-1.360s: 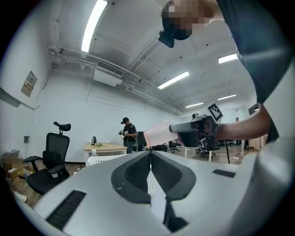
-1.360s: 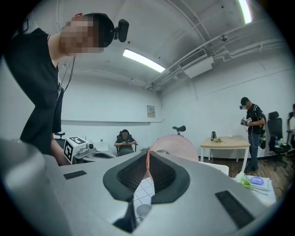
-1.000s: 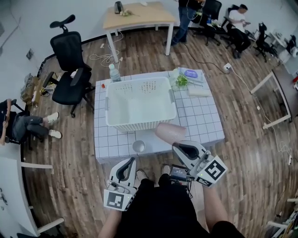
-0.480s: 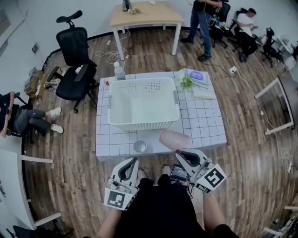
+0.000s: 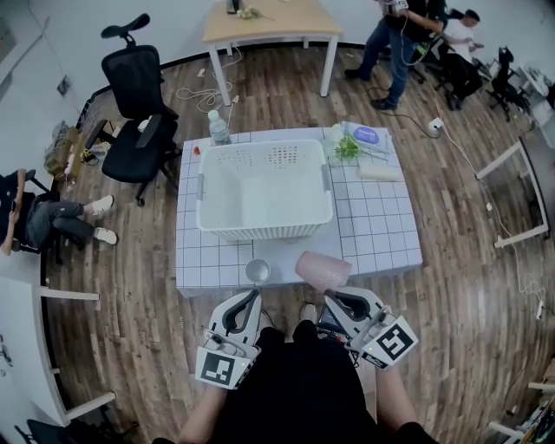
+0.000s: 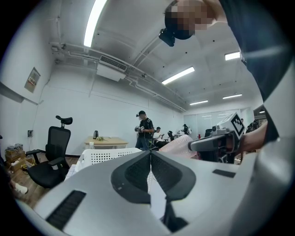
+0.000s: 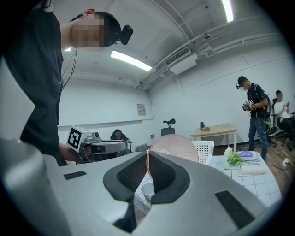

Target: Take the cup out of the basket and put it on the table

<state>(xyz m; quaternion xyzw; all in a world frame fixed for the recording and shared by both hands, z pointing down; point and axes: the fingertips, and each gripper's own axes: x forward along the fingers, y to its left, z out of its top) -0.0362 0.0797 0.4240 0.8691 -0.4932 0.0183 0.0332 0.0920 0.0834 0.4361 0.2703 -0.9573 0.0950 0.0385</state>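
A white perforated basket (image 5: 264, 192) stands on the white grid table (image 5: 381, 234). My right gripper (image 5: 335, 297) is shut on the rim of a pink cup (image 5: 323, 270), which lies tilted on its side above the table's front edge. In the right gripper view the pink cup (image 7: 177, 147) sits clamped between the jaws of the right gripper (image 7: 148, 155), with the basket (image 7: 203, 150) behind it. A small pale cup (image 5: 257, 271) stands upright on the table near the front edge. My left gripper (image 5: 251, 298) hangs shut and empty below the table edge; the left gripper (image 6: 150, 153) shows its jaws pressed together.
A water bottle (image 5: 218, 132) stands at the table's back left. Green sprigs and flat packets (image 5: 351, 146) lie at the back right. An office chair (image 5: 139, 113), a wooden table (image 5: 269, 22), a seated person (image 5: 35, 221) and a standing person (image 5: 403, 35) surround it.
My right gripper has drawn the pink cup back from over the table toward its front edge. The standing person at the back has walked right. The left gripper has hardly moved.
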